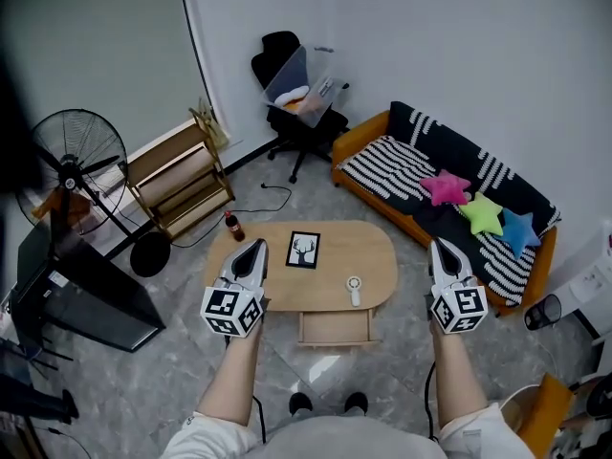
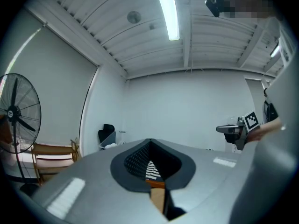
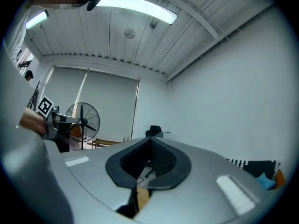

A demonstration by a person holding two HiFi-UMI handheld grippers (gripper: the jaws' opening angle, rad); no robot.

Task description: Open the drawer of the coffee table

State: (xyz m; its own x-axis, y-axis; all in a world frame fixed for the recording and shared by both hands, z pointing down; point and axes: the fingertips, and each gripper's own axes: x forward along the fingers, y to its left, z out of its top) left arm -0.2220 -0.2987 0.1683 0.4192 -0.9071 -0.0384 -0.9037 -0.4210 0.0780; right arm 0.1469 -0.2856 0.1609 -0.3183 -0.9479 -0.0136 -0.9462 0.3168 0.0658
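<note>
Drawer (image 1: 335,326) stands pulled out at the near edge of the oval wooden counter (image 1: 378,256), which carries a framed picture (image 1: 304,250). The left hand-held gripper (image 1: 256,245) and right hand-held gripper (image 1: 438,247) flank it, both clenched empty. A striped sofa (image 1: 402,165) sits beyond.

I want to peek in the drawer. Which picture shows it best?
The head view: the drawer juts out open from the coffee table, seen from above. Both gripper views look across the room; only a wooden sliver shows low down, no clear drawer.

White walls (image 1: 430,36) enclose a striped sofa (image 1: 387,165) and standing fan (image 1: 76,156).
</note>
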